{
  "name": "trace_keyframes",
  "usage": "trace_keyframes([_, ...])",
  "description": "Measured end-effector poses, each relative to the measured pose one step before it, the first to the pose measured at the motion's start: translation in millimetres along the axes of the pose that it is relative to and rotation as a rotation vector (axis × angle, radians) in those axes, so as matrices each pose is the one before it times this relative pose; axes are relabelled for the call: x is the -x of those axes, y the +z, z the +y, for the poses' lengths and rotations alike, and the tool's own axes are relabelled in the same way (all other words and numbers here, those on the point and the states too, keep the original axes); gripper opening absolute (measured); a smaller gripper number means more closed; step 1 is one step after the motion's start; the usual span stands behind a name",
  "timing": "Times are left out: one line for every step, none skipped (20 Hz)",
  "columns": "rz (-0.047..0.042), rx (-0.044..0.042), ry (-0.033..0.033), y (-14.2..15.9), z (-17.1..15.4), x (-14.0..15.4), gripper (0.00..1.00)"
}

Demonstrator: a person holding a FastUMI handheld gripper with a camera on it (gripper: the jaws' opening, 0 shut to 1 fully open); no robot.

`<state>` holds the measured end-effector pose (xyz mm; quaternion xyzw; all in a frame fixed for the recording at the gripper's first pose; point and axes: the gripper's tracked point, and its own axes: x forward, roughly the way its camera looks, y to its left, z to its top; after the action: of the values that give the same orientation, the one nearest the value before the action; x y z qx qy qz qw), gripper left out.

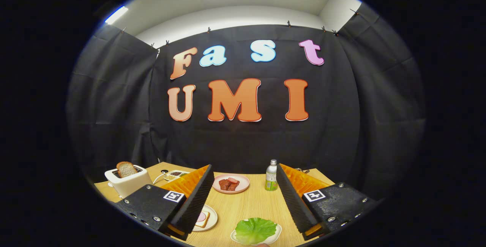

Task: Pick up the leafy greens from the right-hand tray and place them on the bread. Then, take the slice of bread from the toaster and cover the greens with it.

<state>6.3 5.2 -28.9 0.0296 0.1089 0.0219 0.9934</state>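
Black cloth is hung as the booth's back wall, with a pale ceiling seen above it. Below it a light wooden table (250, 205) is laid out.

Gripper (243, 197): fingers are spread wide apart, nothing is held between them and nothing is touched by either. Both are raised above the table.

Leafy greens (255, 230): seen between the two fingers, low down and nearest the camera, somewhat closer to the right finger. One bright green leaf, ruffled at the edge, with paler veins. It is laid on a small white tray (276, 234), most of which is covered by it.

Bread (202, 219): a slice lying flat on a round white plate (211, 221) just beside the left finger, by which it is partly hidden. A pink round slice is seen on top of it.

Toaster (127, 182): white, set well to the left beyond the left finger. A browned slice of bread (125, 169) is stood upright in its slot, its top half exposed.

Beyond the fingers, a pink plate (240, 187) with reddish meat pieces is placed mid-table. A small bottle (271, 175) with a white cap and green label is stood upright near the right finger. A small dish (174, 174) with dark contents is noted behind the left finger, next to the toaster.
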Motion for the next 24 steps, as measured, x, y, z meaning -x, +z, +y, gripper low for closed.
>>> trace_keyframes([0.03061,0.00139,0.00290,-5.81,0.49,-2.46,0.98])
trace_keyframes([0.03538,0.00168,-0.00251,-8.35,-0.80,-3.05,0.98])
trace_keyframes([0.03982,-0.00009,-0.00461,-10.42,-1.91,-3.89,0.98])
trace_keyframes([0.04569,-0.00172,-0.00321,-11.21,-1.63,-4.43,0.98])
trace_keyframes([0.04467,-0.00770,0.00312,-11.86,0.25,-3.73,0.98])
trace_keyframes([0.04346,-0.01369,0.00903,-10.16,2.07,-5.01,0.98])
trace_keyframes([0.04210,-0.01825,0.00947,-9.02,1.59,-4.30,0.98])
trace_keyframes([0.04112,-0.02003,0.00991,-9.81,1.32,-5.02,0.99])
trace_keyframes([0.04103,-0.01831,0.00681,-9.37,-0.15,-6.20,0.98])
trace_keyframes([0.03841,-0.01596,-0.00025,-8.54,-1.88,-5.36,0.98])
trace_keyframes([0.03400,-0.01161,-0.00381,-8.46,-2.25,-4.91,0.99])
trace_keyframes([0.03439,-0.00821,-0.00722,-7.19,-2.59,-4.87,0.98])
trace_keyframes([0.03390,-0.00492,-0.00647,-7.21,-1.77,-5.63,0.98])
trace_keyframes([0.03570,-0.00423,-0.00737,-7.61,-3.19,-4.63,0.98])
trace_keyframes([0.03546,-0.00667,-0.00543,-8.41,-3.42,-4.62,0.98])
trace_keyframes([0.03731,-0.00787,-0.00248,-7.81,-1.40,-5.78,0.97])
trace_keyframes([0.03645,-0.00688,-0.00206,-7.66,-2.06,-6.16,0.97])
trace_keyframes([0.03867,-0.00460,-0.00092,-7.19,-1.71,-6.80,0.97])
trace_keyframes([0.04252,-0.00195,0.00087,-9.02,-1.10,-6.21,0.96])
trace_keyframes([0.04045,-0.00289,0.00057,-8.24,-1.77,-5.83,0.96])
trace_keyframes([0.03825,0.00065,-0.00033,-7.17,-1.53,-6.07,0.96])
trace_keyframes([0.03717,0.00408,-0.00781,-6.85,-2.39,-6.13,0.95])
trace_keyframes([0.02991,0.00652,-0.00876,-5.77,-2.95,-5.86,0.95])
trace_keyframes([0.02793,0.01167,-0.01179,-5.41,-3.10,-5.99,0.95])
